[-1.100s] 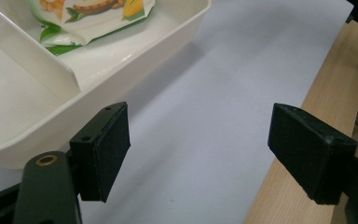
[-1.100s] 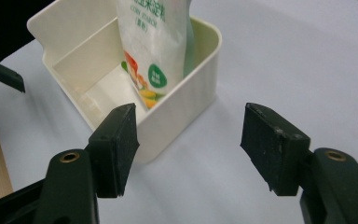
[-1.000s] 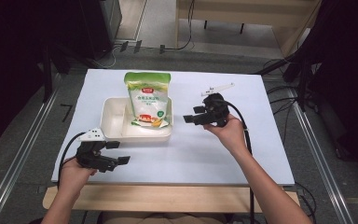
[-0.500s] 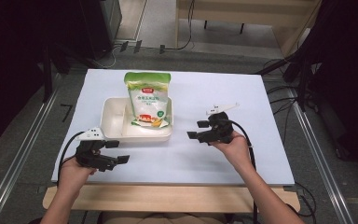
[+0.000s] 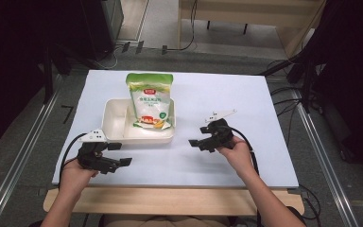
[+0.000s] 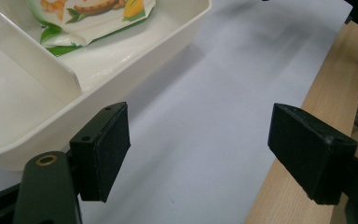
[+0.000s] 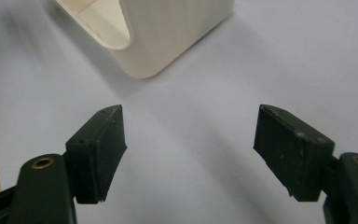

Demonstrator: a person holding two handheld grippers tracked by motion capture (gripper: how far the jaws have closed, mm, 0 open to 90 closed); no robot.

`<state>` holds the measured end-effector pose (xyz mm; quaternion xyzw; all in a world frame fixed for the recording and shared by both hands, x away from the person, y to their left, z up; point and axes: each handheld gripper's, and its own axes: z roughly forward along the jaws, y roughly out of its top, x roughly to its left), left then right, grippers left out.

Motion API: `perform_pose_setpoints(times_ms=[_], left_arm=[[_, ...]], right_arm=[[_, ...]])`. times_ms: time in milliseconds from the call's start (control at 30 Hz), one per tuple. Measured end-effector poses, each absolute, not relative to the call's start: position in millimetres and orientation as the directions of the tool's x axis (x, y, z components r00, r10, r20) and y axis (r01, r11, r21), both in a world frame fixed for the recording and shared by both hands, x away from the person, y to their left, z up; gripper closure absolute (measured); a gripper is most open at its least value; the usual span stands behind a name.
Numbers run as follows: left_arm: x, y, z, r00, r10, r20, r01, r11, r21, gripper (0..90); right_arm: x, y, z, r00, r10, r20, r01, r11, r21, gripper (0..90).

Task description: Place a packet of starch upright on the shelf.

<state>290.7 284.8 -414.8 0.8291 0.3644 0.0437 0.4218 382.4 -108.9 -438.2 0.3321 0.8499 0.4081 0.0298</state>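
Hands come in from the bottom of the high view, each one holding a black gripper. The left gripper (image 5: 118,154) sits low near the front edge of the white surface (image 5: 264,104), just in front of the cream plastic tray with two parts (image 5: 116,118). The right gripper (image 5: 200,136) is to the right of the tray, a little way off. Its jaws have just been opening, and nothing is between them. A green and white food bag with a picture of corn (image 5: 149,101) stands up in the right part of the tray and leans on the back wall.

From the left gripper view, the jaws are wide apart with just the white surface (image 6: 205,140) between them. The tray (image 6: 135,65) is up on the left, with the bottom of the bag (image 6: 93,18) lying in it. A wooden edge (image 6: 298,154) runs along the right.

From the right gripper view, the jaws are wide apart too, over bare white surface (image 7: 191,154). One rounded corner of the tray (image 7: 168,42) is just ahead, not touching the jaws.
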Motion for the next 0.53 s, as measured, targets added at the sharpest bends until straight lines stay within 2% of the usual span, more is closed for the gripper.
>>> perform_pose_setpoints(times_ms=[533], left_arm=[[290.9,284.9,-414.8,0.730,0.642,-0.236,0.569,-0.379,0.730,21.5]], right_arm=[[382.5,-110.5,-437.9,-0.791,0.573,0.213,0.522,0.453,0.722,24.8]])
